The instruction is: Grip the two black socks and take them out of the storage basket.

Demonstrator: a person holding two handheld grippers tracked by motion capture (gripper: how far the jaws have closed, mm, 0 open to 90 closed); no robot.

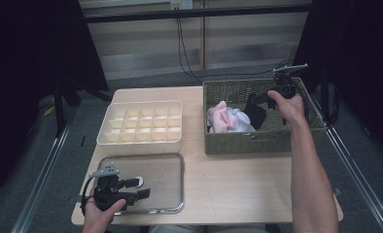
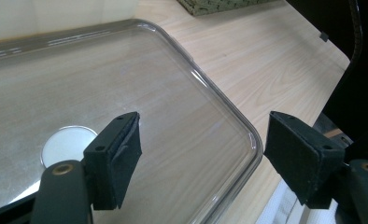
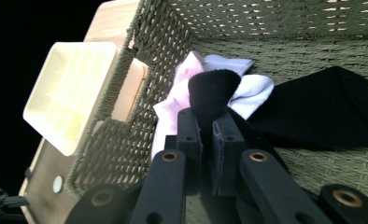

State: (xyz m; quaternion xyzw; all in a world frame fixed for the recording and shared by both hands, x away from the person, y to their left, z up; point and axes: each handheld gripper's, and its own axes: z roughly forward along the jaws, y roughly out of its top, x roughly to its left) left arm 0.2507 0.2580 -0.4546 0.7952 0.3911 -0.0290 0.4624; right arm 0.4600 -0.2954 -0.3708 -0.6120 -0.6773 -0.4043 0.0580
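My right gripper [image 1: 271, 98] hovers over the woven basket [image 1: 257, 141], shut on a black sock [image 1: 254, 112] that hangs from it. In the right gripper view the black sock [image 3: 211, 93] is pinched between the jaws of the right gripper [image 3: 207, 135], and another black piece [image 3: 322, 112] lies on the basket floor. Pink and white socks [image 1: 226, 119] are bunched in the basket's left half; the pink and white socks [image 3: 254, 88] lie just past the jaws. My left gripper [image 1: 140, 188] stands open over the clear tray [image 1: 172, 206], and the left gripper [image 2: 203, 149] holds nothing.
A cream divided organizer [image 1: 141, 125] with several small compartments stands at the back left of the wooden table [image 1: 238, 184]. The clear tray [image 2: 210, 88] has a white round disc [image 2: 67, 142] under it. Black curtains flank the table.
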